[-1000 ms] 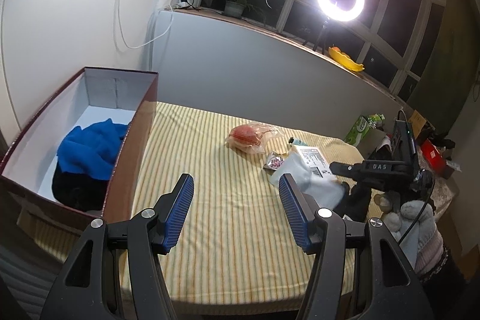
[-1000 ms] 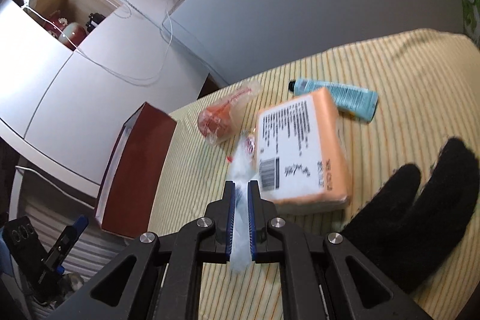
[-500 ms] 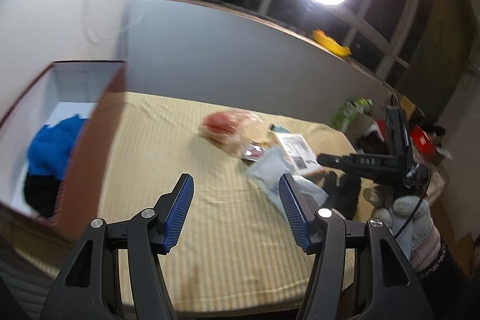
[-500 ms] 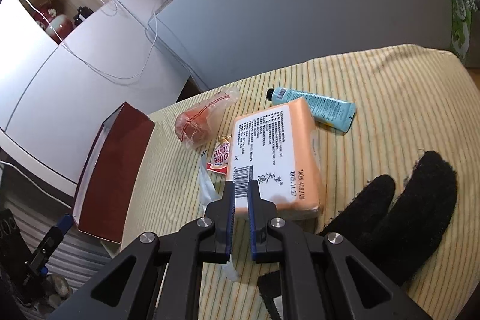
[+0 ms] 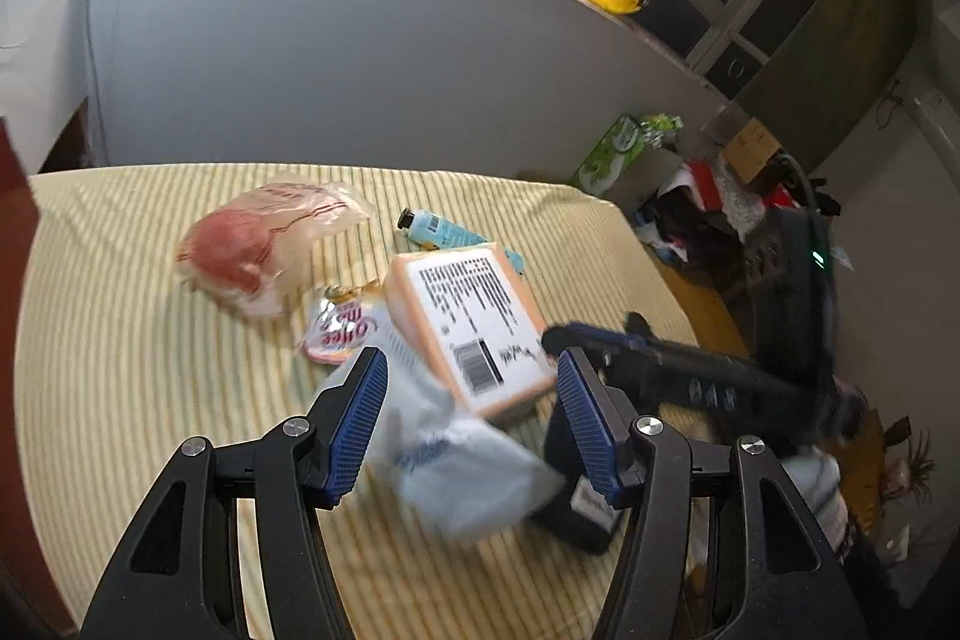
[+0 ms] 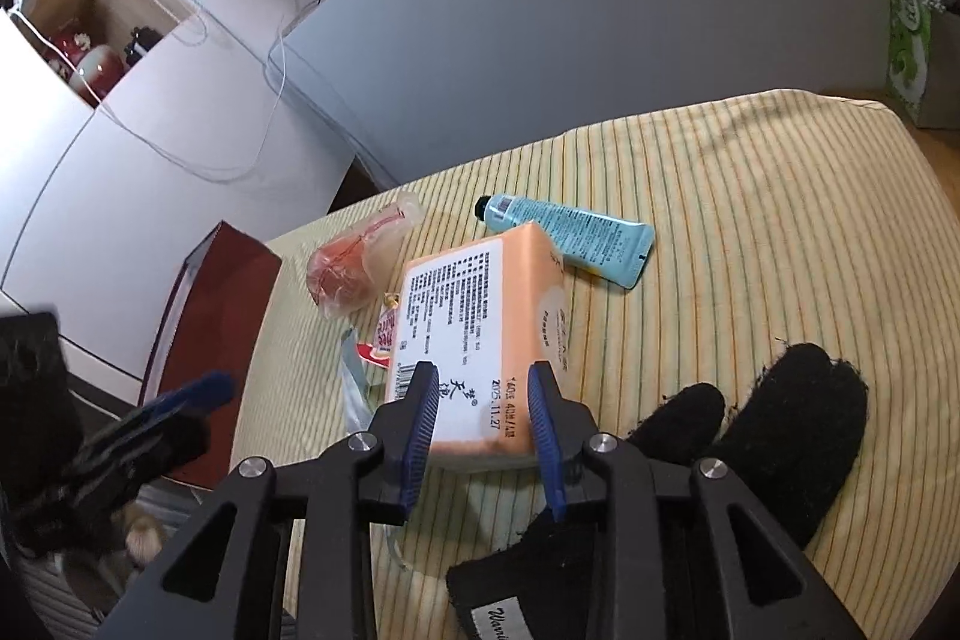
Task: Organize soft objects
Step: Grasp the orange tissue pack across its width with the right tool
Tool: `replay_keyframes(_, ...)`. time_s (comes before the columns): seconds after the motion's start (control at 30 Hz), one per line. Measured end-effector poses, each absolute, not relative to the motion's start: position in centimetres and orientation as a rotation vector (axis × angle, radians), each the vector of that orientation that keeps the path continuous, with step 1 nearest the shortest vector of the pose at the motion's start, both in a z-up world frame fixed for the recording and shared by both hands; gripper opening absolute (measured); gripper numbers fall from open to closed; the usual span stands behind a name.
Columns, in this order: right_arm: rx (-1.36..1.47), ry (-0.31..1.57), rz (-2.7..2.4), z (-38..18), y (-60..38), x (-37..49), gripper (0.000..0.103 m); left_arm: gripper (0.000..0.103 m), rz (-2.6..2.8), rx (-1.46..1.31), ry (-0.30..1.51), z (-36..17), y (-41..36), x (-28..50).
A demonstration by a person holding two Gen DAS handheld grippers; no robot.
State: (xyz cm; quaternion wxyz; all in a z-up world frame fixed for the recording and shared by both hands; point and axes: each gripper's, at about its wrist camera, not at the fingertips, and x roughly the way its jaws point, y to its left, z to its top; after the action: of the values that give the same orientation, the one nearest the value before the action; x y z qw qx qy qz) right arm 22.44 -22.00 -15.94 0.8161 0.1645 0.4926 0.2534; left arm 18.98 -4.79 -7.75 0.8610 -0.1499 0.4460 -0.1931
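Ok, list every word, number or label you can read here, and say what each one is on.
"2025.11.27": white label of the orange plastic-wrapped tissue pack; its fine print and barcode are too small to read.
"offee" and "ma...": small red and white foil sachet, partly hidden.
"Warn...": white tag on the black knit glove, cut off by the frame.
Light blue squeeze tube: print too small to read.

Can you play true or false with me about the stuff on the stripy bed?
1. The blue tube lies beside the orange pack. True.
2. The black glove sits on top of the orange pack. False: it lies on the striped sheet beside it.
3. The right tongs are squeezing a bag. False: they are open and have just been opening.
4. The left tongs are open. True.
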Motion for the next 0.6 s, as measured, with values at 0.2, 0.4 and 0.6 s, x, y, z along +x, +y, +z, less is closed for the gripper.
replay_keyframes(0.2,0.284,1.091,0.53,-17.3,-21.4,23.2,0.028,0.059,-0.381,-0.321,1.001,-9.3,-5.5,21.5)
replay_keyframes(0.4,0.309,1.103,0.546,-18.1,-22.0,23.9,0.028,0.059,-0.377,-0.306,1.048,-10.3,-6.2,22.7)
replay_keyframes(0.6,0.402,1.139,0.58,-18.8,-23.0,24.4,0.028,0.067,-0.379,-0.28,1.093,-11.0,-7.1,24.3)
